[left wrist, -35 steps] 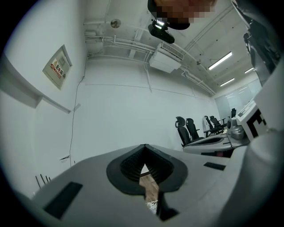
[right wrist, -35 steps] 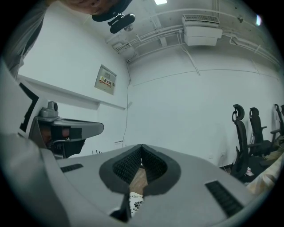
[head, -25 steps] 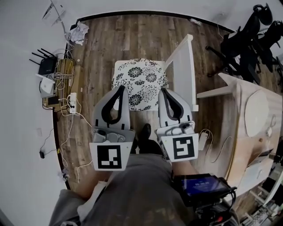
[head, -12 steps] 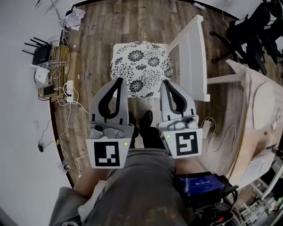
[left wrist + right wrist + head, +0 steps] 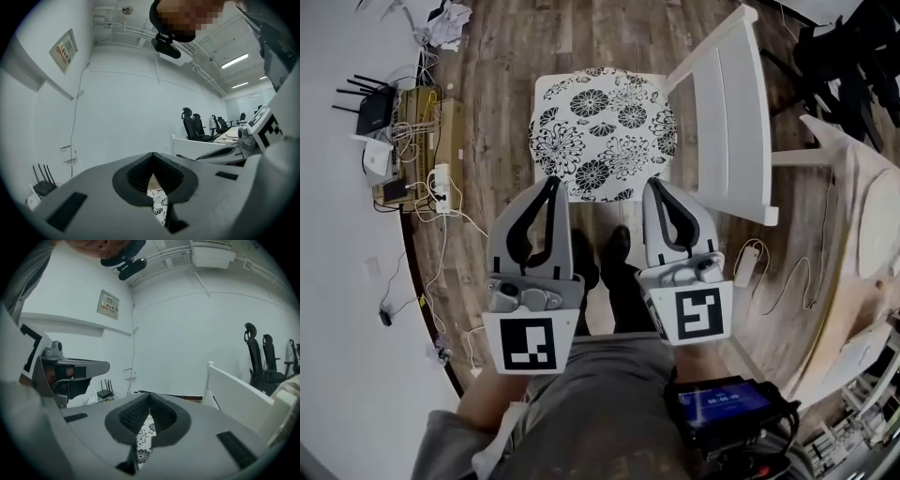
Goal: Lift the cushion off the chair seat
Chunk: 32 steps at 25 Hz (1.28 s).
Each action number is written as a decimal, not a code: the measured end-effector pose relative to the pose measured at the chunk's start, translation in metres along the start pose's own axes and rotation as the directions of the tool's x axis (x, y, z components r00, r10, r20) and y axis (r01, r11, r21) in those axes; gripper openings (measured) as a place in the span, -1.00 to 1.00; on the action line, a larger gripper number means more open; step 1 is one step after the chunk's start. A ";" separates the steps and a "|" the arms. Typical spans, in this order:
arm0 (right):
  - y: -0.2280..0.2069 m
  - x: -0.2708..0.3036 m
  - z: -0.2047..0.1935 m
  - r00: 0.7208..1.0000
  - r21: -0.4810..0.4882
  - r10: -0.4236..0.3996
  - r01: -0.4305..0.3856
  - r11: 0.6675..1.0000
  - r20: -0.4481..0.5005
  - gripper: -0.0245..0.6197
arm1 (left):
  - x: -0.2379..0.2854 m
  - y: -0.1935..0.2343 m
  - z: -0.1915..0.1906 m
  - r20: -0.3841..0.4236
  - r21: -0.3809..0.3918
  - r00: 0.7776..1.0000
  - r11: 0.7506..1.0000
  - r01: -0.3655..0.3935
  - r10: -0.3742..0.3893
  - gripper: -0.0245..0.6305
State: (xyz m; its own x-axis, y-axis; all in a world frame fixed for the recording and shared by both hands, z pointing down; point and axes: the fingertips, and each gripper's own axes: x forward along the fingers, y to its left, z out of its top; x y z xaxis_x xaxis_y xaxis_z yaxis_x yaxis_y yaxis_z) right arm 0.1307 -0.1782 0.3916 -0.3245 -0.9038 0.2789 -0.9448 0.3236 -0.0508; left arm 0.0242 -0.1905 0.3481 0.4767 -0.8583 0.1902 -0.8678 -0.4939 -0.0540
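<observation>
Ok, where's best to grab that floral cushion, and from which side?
Probably its near edge, approached from the person's side: the cushion lies flat, the chair back blocks the right, and that edge faces the left gripper and right gripper, both shut.

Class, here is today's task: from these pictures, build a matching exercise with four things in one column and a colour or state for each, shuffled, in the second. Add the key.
Column one
1. cushion
2. chair
3. router
4. right tool

Column two
A. black, antennas sticking out
B. plain white
C. jaws together, holding nothing
D. black flowers on white

Pairs: 1-D, 2-B, 3-A, 4-C
</observation>
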 end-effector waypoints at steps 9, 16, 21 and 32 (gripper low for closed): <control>-0.005 0.020 -0.056 0.999 0.021 -0.001 0.002 1.000 -0.048 -0.90 | 0.021 -0.006 -0.060 -0.029 -0.018 0.998 0.999 0.047 -0.048 -0.91; -0.014 0.030 -0.116 0.994 0.033 -0.019 0.023 0.999 -0.103 -0.90 | 0.031 -0.002 -0.105 -0.032 -0.043 0.999 0.998 0.042 -0.043 -0.91; -0.011 0.030 -0.157 0.987 0.056 -0.036 0.046 0.997 -0.154 -0.90 | 0.034 0.004 -0.137 -0.047 -0.067 0.998 0.997 0.042 -0.045 -0.91; -0.008 0.051 -0.247 0.976 0.061 -0.038 0.053 0.997 -0.214 -0.90 | 0.046 0.011 -0.208 -0.058 -0.069 0.996 0.996 0.059 -0.063 -0.91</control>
State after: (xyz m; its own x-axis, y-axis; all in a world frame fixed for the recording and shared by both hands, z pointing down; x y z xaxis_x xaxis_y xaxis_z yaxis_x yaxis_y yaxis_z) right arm 0.1325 -0.1580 0.6427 -0.2710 -0.8349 0.4791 -0.9616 0.2577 -0.0947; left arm 0.0073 -0.2061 0.5606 0.5212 -0.8160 0.2500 -0.8460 -0.5326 0.0252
